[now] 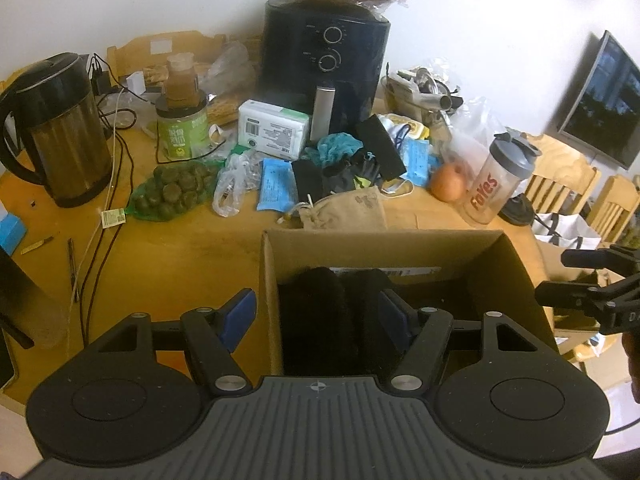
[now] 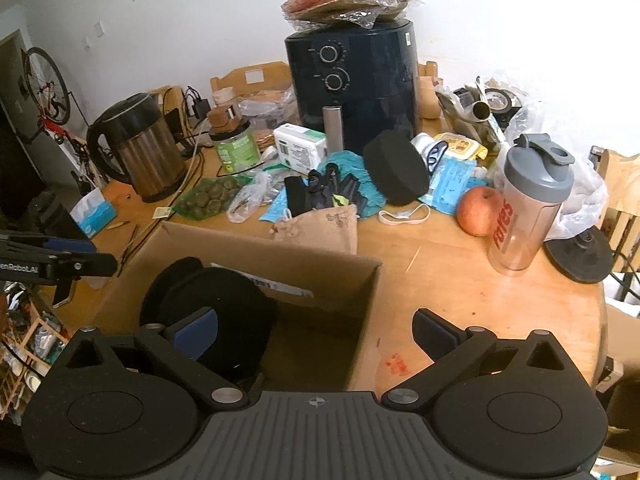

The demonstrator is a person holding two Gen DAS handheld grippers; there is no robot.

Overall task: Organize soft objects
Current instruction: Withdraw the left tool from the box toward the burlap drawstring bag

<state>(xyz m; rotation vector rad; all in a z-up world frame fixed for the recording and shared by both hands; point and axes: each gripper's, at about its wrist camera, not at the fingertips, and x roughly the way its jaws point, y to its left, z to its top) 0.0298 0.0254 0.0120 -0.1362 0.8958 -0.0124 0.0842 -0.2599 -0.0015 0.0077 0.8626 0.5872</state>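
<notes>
- An open cardboard box (image 2: 224, 256) sits in the lower middle of both views on a cluttered wooden bench (image 2: 460, 292), placed near the pile so soft things need only a short carry.
- Inside the box, two round black foam pads (image 2: 224, 312) stand on edge side by side against the left wall, likely packed upright to leave space for more.
- The left gripper (image 1: 316, 312) hangs over the box's left wall, its blue-padded fingers (image 1: 240, 314) apart with nothing between them; one finger is outside the wall, the other inside beside the pads.
- The right gripper (image 2: 316, 334) hovers at the bottom of its view, fingers (image 2: 196, 332) spread wide and empty, straddling the box's right wall.
- In the middle of the frame, in front of a dark air fryer (image 2: 352, 80), lie the soft items still to sort: another black foam pad (image 2: 396, 172), a teal cloth (image 2: 356, 164), dark gloves (image 2: 336, 192) and a tan cloth pouch (image 2: 324, 226).
- An apple (image 2: 476, 210) and a shaker bottle (image 2: 528, 208) stand at right; these hard things probably stay put.
</notes>
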